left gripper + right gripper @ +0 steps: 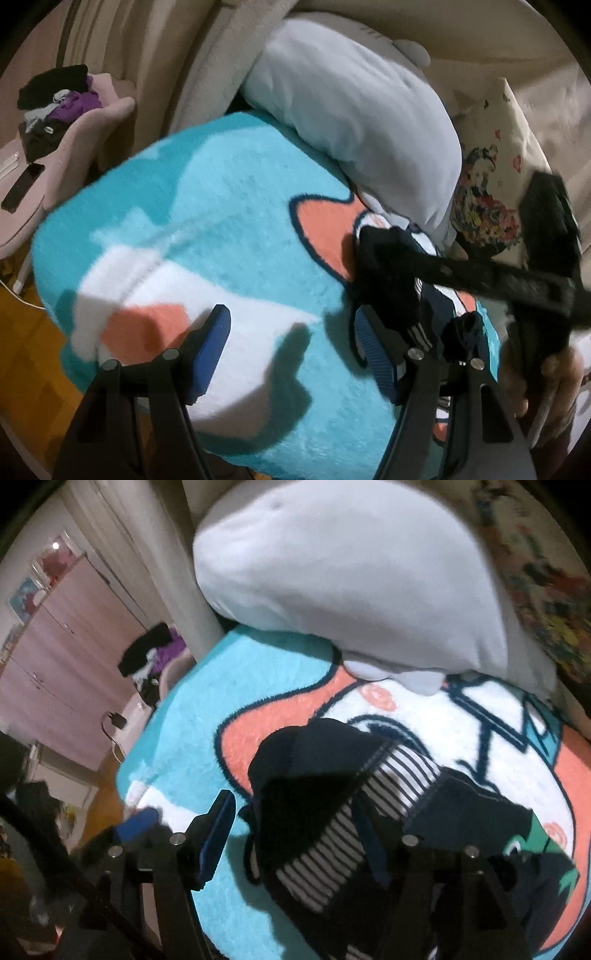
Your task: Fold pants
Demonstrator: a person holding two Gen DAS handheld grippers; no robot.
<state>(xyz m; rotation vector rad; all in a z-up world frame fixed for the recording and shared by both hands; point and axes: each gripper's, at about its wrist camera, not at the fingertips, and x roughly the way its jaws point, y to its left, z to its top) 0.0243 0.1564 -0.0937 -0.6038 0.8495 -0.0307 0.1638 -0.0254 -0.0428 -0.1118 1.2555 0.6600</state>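
Note:
Dark navy pants (332, 786) with a white striped panel lie crumpled on a turquoise, white and coral blanket (192, 709). They also show at the right of the left wrist view (391, 280). My left gripper (291, 350) is open, its right finger beside the pants and its left finger over bare blanket. My right gripper (299, 838) is open right above the pants, its right finger partly hidden by the dark cloth. The right gripper also shows in the left wrist view as a blurred black tool (509, 284) reaching over the pants.
A pale blue pillow (351, 110) and a floral pillow (491, 177) lie at the bed's head. A pink chair (92, 125) with a heap of clothes stands left of the bed, beside a pink table with a phone (22, 184). Pink wardrobe doors (62, 638) stand beyond.

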